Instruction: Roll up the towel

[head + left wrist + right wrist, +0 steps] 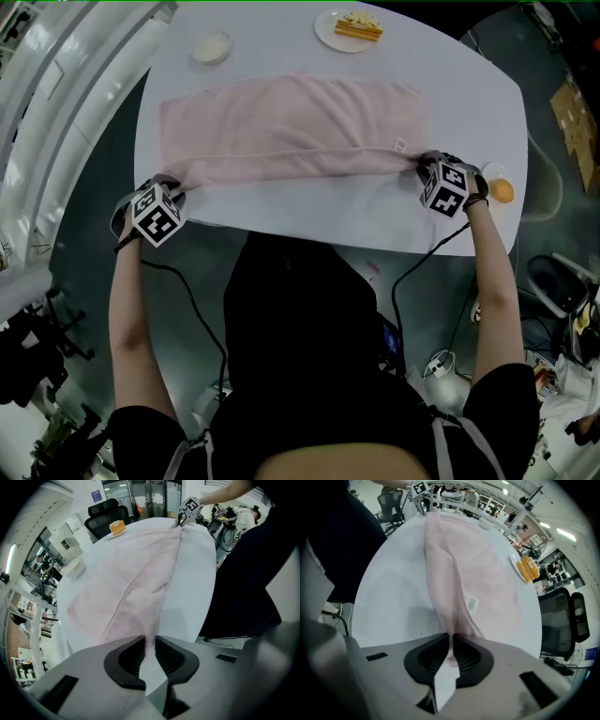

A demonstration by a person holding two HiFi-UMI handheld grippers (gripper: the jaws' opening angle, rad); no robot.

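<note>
A pale pink towel lies spread across the white table, its near long edge doubled over into a thick fold. My left gripper is at the towel's near left corner. In the left gripper view the towel runs down into the left gripper, whose pads pinch a thin pleat. My right gripper is at the near right corner. In the right gripper view the right gripper is shut on the towel beside its white label. The fold stretches straight between the two grippers.
A plate with a slice of cake and a small white bowl stand at the table's far side. An orange item on a small dish sits at the right edge, next to my right gripper. Cables and chairs are on the floor around the table.
</note>
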